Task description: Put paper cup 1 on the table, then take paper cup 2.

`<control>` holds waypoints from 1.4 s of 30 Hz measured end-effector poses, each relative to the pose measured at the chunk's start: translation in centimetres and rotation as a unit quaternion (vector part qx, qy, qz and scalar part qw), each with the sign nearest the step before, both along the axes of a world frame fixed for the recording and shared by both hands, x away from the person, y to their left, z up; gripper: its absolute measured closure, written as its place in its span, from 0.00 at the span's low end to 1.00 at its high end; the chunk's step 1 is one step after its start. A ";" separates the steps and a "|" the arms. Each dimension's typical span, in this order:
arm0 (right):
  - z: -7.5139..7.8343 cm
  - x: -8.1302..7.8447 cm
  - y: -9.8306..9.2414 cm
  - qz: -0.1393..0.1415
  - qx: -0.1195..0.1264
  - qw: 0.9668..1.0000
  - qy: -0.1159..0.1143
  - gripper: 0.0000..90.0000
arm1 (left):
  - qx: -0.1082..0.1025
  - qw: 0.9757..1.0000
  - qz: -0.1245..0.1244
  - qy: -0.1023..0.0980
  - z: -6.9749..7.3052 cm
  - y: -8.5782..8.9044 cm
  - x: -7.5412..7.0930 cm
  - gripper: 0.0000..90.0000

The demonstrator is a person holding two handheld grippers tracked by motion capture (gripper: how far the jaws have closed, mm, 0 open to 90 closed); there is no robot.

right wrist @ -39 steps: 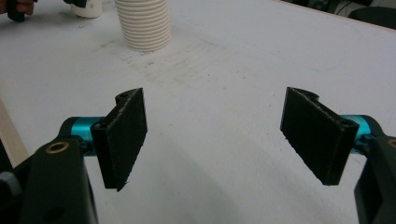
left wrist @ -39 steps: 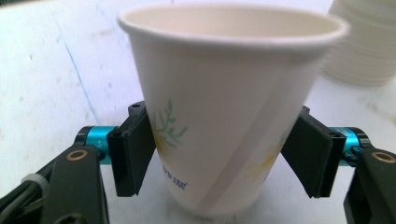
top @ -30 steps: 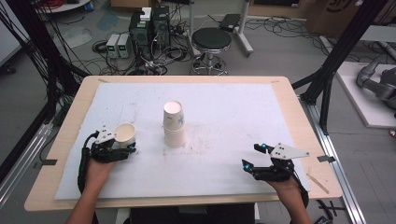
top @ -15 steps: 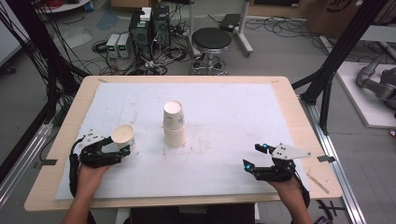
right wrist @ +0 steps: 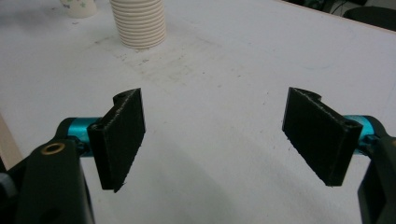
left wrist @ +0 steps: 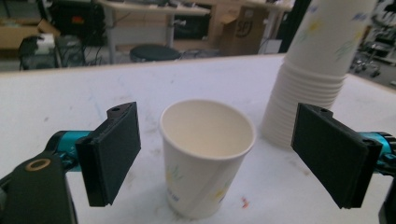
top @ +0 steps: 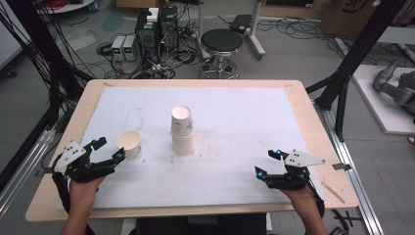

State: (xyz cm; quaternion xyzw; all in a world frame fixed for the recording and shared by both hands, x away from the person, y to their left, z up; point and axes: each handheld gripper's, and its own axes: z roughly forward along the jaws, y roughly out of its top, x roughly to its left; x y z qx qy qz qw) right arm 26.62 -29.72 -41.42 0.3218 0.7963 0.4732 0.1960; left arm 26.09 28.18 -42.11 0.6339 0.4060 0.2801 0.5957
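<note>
A single paper cup (top: 129, 144) stands upright on the white mat, left of a tall stack of paper cups (top: 182, 131). My left gripper (top: 110, 148) sits just left of the cup. In the left gripper view the cup (left wrist: 208, 154) is between the black pads (left wrist: 114, 154) with a gap on each side, and the stack (left wrist: 317, 70) rises behind it. Those jaws have just been opening, so the gripper is open. My right gripper (top: 267, 162) rests near the front right of the mat. Its jaws have just opened wider, with nothing between them (right wrist: 219, 140).
The white mat (top: 244, 122) covers most of the wooden table (top: 318, 127). A thin wooden stick (top: 335, 192) lies at the front right corner. Behind the far edge stand a black stool (top: 221, 44), floor electronics and black frame posts.
My left gripper has let go of the single cup and drawn back to the left and toward the person. The cup stays standing where it was. The right hand has stayed in place.
</note>
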 end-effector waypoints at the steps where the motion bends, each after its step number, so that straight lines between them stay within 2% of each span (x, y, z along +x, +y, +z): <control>1: 0.0 0.1 0.0 0.000 0.000 1.000 0.002 0.24 | -0.003 1.000 -0.005 -0.009 0.1 -0.1 -0.1 0.17; 4: -0.1 0.4 0.1 -0.004 -0.006 1.000 0.005 0.23 | -0.010 0.999 -0.025 -0.025 0.3 -0.2 -0.5 0.17; 11: -0.1 0.7 0.2 -0.011 -0.012 1.000 0.006 0.23 | -0.015 0.999 -0.047 -0.022 0.4 -0.3 -0.9 0.18; 15: 0.1 0.5 0.2 -0.015 -0.002 1.000 0.006 0.23 | -0.027 0.998 -0.050 -0.027 0.6 -0.3 -1.0 0.18; 20: 0.4 0.8 0.1 -0.024 0.018 1.000 -0.002 0.23 | -0.019 0.997 -0.070 -0.021 0.4 -0.5 -0.8 0.18; 23: 0.3 1.1 0.3 -0.024 0.018 1.000 0.002 0.23 | -0.051 0.994 -0.094 -0.027 0.4 -0.5 -0.8 0.18; 25: 0.2 1.1 0.5 -0.025 0.015 1.000 0.006 0.23 | -0.038 0.994 -0.095 -0.033 0.5 -0.7 -0.9 0.18; 30: 0.3 0.9 0.7 -0.017 0.010 1.000 0.003 0.23 | -0.030 0.994 -0.098 -0.036 0.8 -1.1 -0.6 0.18; 34: 0.2 1.0 0.6 -0.019 0.010 1.000 0.005 0.23 | -0.029 0.995 -0.093 -0.024 0.8 -1.3 -0.4 0.18; 39: 0.2 1.0 0.5 -0.019 0.009 1.000 0.003 0.23 | -0.017 0.995 -0.096 -0.015 0.8 -1.9 -0.5 0.18; 42: 0.2 1.0 0.5 -0.019 0.013 1.000 0.001 0.23 | -0.018 0.995 -0.100 -0.011 0.7 -2.2 -0.4 0.18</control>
